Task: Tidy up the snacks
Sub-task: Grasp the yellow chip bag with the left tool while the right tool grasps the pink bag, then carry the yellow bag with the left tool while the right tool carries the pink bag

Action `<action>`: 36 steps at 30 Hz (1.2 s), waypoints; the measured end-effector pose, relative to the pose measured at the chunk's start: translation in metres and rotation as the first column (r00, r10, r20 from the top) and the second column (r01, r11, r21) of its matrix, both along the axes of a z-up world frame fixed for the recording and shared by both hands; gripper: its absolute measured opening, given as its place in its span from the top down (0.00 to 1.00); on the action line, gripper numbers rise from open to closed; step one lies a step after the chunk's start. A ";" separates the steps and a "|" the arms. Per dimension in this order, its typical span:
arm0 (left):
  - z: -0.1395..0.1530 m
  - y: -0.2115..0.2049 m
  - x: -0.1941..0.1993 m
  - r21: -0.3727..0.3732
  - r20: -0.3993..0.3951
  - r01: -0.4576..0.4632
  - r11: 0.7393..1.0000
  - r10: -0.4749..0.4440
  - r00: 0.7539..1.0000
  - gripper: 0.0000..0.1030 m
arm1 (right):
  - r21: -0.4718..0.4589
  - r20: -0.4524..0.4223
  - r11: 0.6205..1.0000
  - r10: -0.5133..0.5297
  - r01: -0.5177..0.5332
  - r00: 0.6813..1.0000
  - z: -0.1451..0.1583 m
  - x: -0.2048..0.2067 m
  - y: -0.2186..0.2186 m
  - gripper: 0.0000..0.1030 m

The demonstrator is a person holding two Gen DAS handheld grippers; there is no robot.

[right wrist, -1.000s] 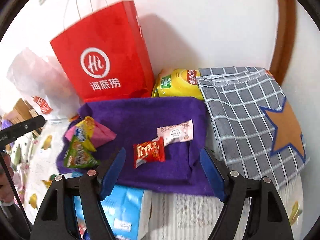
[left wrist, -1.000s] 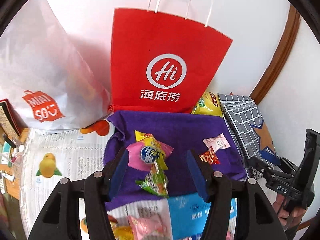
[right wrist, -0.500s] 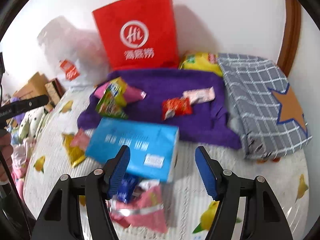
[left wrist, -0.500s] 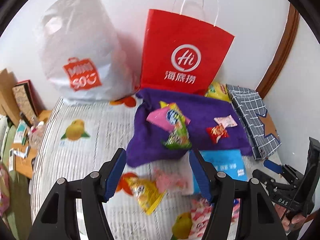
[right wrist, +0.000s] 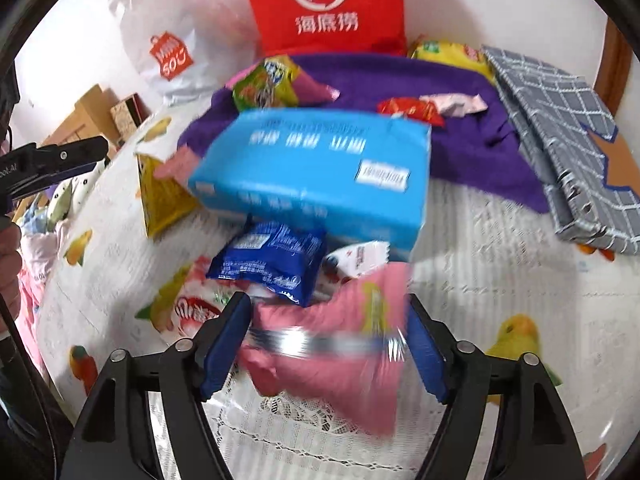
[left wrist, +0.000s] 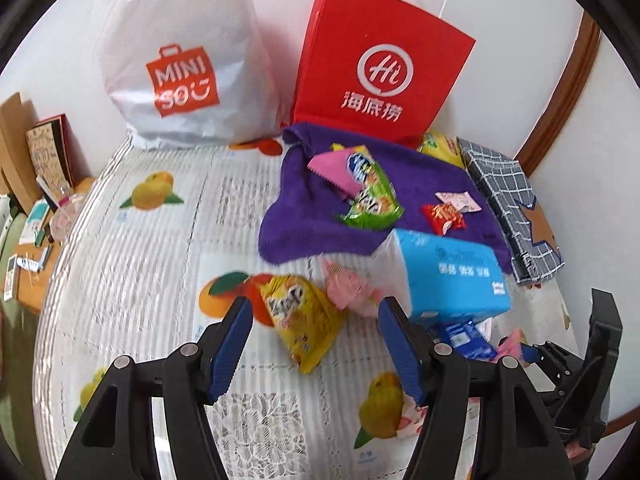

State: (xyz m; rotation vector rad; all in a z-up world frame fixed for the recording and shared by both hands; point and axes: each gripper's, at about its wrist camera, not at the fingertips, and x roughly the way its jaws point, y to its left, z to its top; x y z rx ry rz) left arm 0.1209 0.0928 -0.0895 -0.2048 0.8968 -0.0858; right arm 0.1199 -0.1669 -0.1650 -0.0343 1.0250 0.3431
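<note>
Snacks lie scattered on a fruit-print tablecloth point(left wrist: 160, 280). My left gripper point(left wrist: 316, 344) is open, and a yellow packet point(left wrist: 300, 316) lies just ahead between its fingertips, untouched. A small pink packet point(left wrist: 348, 288) and a blue tissue box point(left wrist: 448, 276) sit to its right. My right gripper point(right wrist: 328, 344) hangs low over a blurred pink packet point(right wrist: 332, 360) that fills the gap between its opening jaws; I see no pad pressing on it. A dark blue packet point(right wrist: 272, 260) lies just beyond, against the tissue box point(right wrist: 316, 172). More snacks rest on a purple towel point(left wrist: 304, 224).
A red paper bag point(left wrist: 380, 68) and a white plastic bag point(left wrist: 180, 60) stand against the back wall. A grey checked fabric box point(left wrist: 512, 200) lies at the right, with a yellow chip bag point(right wrist: 448, 50) behind it. Boxes and clutter sit beyond the table's left edge.
Both grippers have pulled back from the purple towel and dropped toward the near snacks. The yellow packet now lies before the left fingers, and the pink packet has come between the right ones.
</note>
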 end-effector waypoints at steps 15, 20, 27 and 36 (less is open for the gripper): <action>-0.040 -0.004 0.009 0.019 -0.080 -0.019 1.000 0.020 0.997 0.39 | 0.009 0.048 1.000 0.000 0.000 0.999 -0.011 -0.012 -0.021 0.46; -0.050 -0.010 0.023 0.116 -0.081 -0.048 0.992 0.058 0.995 0.39 | 0.001 0.093 1.000 -0.013 0.013 0.996 -0.007 -0.018 -0.037 0.46; -0.060 -0.012 0.040 0.071 -0.092 -0.047 0.996 0.053 0.994 0.39 | 0.007 0.094 0.998 -0.063 0.063 0.994 -0.013 -0.013 -0.057 0.46; -0.071 -0.019 0.051 0.047 -0.087 -0.027 0.999 0.031 0.996 0.49 | 0.027 0.084 0.997 -0.081 0.079 0.993 -0.018 -0.008 -0.063 0.46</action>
